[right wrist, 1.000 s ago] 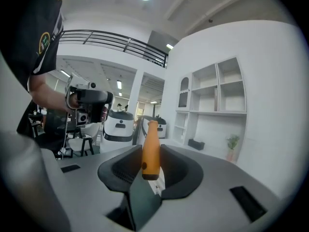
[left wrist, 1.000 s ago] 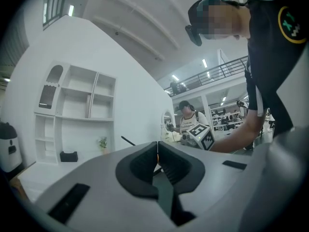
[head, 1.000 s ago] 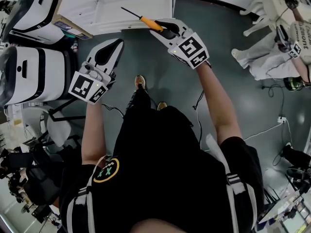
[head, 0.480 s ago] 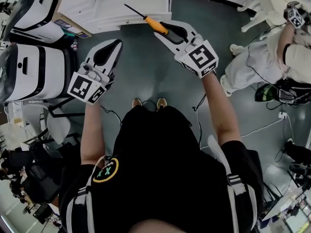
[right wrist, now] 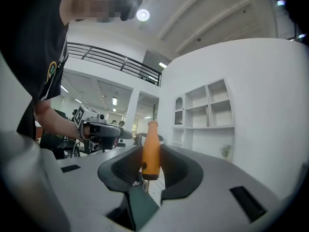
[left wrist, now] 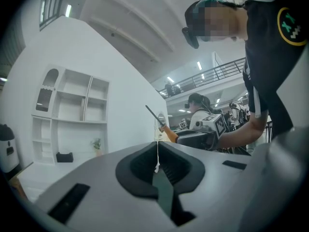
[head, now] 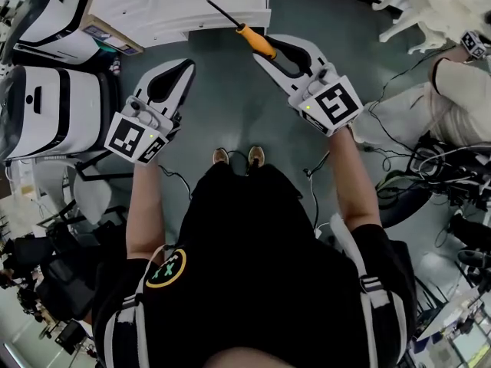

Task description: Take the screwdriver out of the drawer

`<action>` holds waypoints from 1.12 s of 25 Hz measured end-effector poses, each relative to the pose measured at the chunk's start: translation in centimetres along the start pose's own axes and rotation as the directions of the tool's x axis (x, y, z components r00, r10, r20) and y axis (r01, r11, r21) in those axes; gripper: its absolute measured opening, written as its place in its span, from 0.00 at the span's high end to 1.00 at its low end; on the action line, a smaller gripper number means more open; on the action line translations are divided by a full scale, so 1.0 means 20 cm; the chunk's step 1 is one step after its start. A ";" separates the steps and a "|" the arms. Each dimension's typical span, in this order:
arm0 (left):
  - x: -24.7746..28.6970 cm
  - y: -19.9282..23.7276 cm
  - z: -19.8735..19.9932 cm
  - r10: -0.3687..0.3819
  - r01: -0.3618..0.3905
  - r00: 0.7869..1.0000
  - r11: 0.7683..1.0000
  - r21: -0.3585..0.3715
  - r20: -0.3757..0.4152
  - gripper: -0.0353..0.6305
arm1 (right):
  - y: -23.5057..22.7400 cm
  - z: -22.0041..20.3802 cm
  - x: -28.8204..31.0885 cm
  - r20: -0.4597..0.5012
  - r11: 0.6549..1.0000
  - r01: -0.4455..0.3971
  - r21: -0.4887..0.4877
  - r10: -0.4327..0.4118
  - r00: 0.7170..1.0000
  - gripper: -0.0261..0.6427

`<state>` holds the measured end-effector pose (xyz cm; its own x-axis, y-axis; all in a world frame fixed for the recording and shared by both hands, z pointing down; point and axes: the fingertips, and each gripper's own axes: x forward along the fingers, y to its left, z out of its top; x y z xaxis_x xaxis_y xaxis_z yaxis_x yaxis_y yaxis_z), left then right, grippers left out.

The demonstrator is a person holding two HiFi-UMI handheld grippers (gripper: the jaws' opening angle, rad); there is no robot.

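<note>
While right hand-held gripper [head: 268, 50] grips it, screwdriver [head: 254, 41] juts forward

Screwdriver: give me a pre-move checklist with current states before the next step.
1. Grip: right gripper shut on the screwdriver, jaws on its orange handle: ok.
2. Screwdriver clear of the drawer: held in the air in front of the white cabinet, shaft pointing away from the person: ok.
3. Left gripper free: jaws together, nothing between them: ok.
4. Grippers apart: a clear gap between the two in the head view: ok.
5. Drawer closed again: cannot tell.
</note>
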<state>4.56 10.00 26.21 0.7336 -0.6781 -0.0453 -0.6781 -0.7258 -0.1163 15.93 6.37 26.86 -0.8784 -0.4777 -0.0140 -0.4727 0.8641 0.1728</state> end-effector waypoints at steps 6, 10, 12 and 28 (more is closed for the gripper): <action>-0.12 0.05 0.03 -0.009 0.009 1.000 1.000 0.008 0.010 0.91 | 0.09 0.01 0.03 0.011 0.999 0.024 0.029 -0.024 1.000 0.76; -0.20 0.12 0.02 -0.008 0.008 1.000 1.000 0.009 0.024 0.91 | 0.15 -0.01 0.10 0.011 0.999 0.027 0.037 -0.028 1.000 0.76; -0.24 0.16 0.02 -0.005 0.005 1.000 1.000 0.007 0.029 0.91 | 0.18 -0.01 0.15 0.012 0.999 0.028 0.037 -0.029 1.000 0.76; -0.48 0.28 0.05 -0.002 0.002 0.998 1.000 0.006 0.060 0.91 | 0.37 0.03 0.33 0.019 0.999 0.037 0.025 -0.037 0.999 0.76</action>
<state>-6.16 12.55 24.92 0.7367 -0.6682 -0.1040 -0.6762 -0.7265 -0.1219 6.61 9.76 27.41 -0.8614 -0.5065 -0.0387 -0.5063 0.8497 0.1470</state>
